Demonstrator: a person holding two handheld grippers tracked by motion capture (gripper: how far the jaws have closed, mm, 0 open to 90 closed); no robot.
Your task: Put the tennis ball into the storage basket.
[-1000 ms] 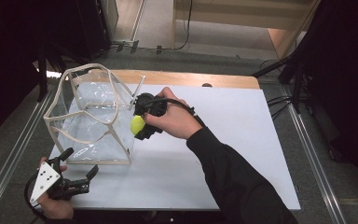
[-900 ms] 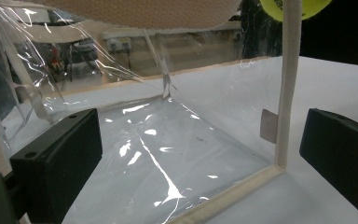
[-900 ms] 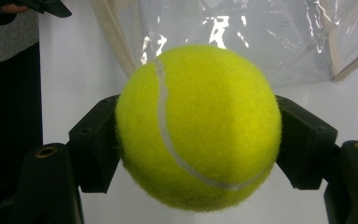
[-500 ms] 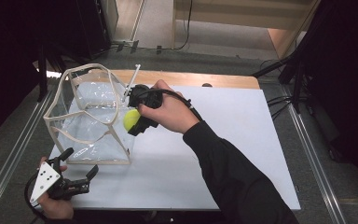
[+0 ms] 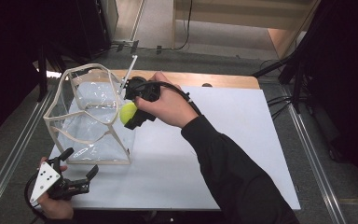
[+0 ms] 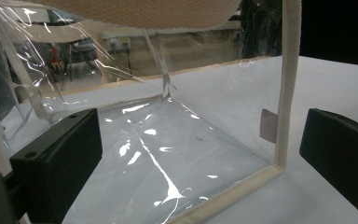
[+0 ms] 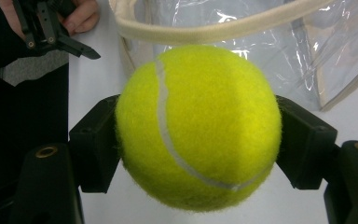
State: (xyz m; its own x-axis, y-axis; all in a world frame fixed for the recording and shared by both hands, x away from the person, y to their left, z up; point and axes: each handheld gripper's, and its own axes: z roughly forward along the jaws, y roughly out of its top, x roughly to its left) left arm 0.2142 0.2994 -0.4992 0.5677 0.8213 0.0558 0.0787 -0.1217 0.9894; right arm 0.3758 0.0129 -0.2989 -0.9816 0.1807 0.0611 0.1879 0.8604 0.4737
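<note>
Here the bag's rim (image 7: 223,29) fronts the ball (image 7: 198,126).

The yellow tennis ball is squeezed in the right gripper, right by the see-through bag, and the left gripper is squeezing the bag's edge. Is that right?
Not quite. The left gripper isn't squeezing anything: the left gripper view shows its jaws standing wide apart, the clear bag in front of them untouched. The rest holds: the right gripper grips the tennis ball beside the bag's rim.
</note>
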